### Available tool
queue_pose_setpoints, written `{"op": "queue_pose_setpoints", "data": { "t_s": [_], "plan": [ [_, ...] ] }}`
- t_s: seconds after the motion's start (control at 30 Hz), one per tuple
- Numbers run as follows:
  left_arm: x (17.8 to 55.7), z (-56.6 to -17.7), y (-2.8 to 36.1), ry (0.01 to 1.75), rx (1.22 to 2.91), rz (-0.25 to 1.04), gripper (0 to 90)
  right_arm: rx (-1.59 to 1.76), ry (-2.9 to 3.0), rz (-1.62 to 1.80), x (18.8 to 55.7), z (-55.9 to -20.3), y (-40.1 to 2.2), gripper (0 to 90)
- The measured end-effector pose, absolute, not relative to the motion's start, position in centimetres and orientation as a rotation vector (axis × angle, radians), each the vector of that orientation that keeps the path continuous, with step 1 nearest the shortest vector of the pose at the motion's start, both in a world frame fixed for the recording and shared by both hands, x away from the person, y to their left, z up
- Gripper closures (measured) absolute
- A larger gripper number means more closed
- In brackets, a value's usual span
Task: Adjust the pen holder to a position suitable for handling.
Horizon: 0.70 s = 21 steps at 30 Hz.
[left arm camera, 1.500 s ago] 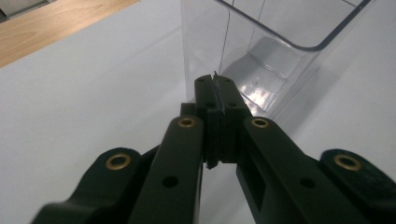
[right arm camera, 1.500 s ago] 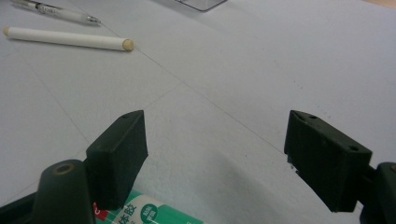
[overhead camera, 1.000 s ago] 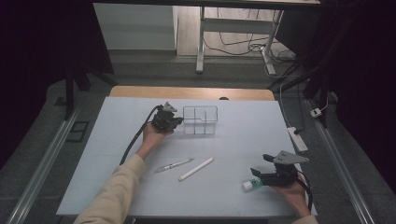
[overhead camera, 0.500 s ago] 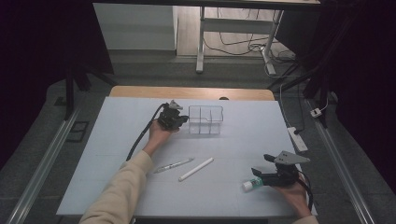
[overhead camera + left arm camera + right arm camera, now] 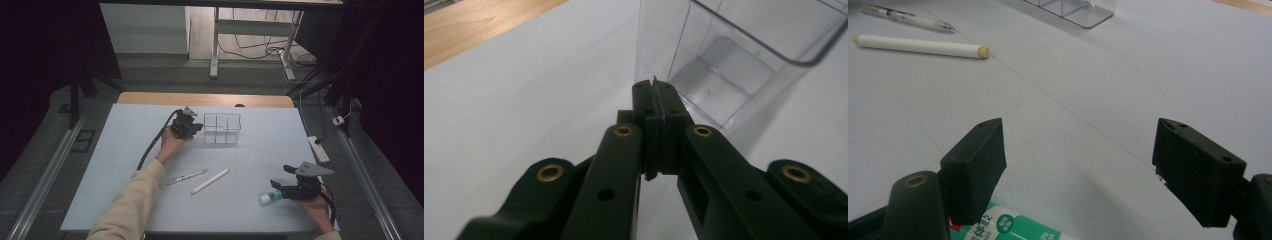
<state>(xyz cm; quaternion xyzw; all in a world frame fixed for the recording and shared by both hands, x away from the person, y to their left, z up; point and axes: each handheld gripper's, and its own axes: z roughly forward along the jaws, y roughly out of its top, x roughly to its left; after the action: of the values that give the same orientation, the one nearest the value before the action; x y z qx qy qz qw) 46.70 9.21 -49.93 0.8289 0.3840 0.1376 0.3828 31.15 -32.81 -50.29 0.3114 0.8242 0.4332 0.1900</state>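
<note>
My left gripper (image 5: 199,126) is at the far middle of the white table (image 5: 265,145), held by a hand in a beige sleeve. Its jaws are shut with nothing between them (image 5: 655,86), and their tips are against the left wall of a clear plastic divided box (image 5: 222,128) (image 5: 744,55). My right gripper (image 5: 281,176) rests near the front right corner with its jaws wide open (image 5: 1080,142) and empty. A glue stick (image 5: 265,198) with a green label (image 5: 1013,227) lies just under its left jaw.
A pen (image 5: 186,176) (image 5: 908,19) and a white stick (image 5: 210,181) (image 5: 920,46) lie side by side at the table's front middle. A wooden strip (image 5: 205,99) edges the far side. A power strip (image 5: 320,148) lies by the right edge.
My left gripper has slid a little to the right against the clear box, and the box has shifted slightly right with it. The right gripper has stayed still.
</note>
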Motion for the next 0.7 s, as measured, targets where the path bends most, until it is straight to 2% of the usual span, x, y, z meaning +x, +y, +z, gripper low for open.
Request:
{"op": "queue_pose_setpoints", "data": {
  "t_s": [0.23,0.5,0.6,0.7],
  "plan": [
    [44.4,-48.6,10.9,0.945,2.106,0.367,86.3,0.871,2.317,1.224,31.1,-50.3,-32.8,20.9],
    [41.4,-47.4,12.7,0.861,2.101,0.324,59.9,0.873,2.320,1.216,31.1,-50.3,-32.8,20.9],
    [40.5,-47.0,13.0,0.839,2.110,0.281,52.5,0.875,2.317,1.227,31.1,-50.3,-32.8,20.9],
    [39.4,-46.7,13.4,0.817,2.110,0.276,49.6,0.874,2.319,1.223,31.1,-50.3,-32.7,20.9]
  ]
}}
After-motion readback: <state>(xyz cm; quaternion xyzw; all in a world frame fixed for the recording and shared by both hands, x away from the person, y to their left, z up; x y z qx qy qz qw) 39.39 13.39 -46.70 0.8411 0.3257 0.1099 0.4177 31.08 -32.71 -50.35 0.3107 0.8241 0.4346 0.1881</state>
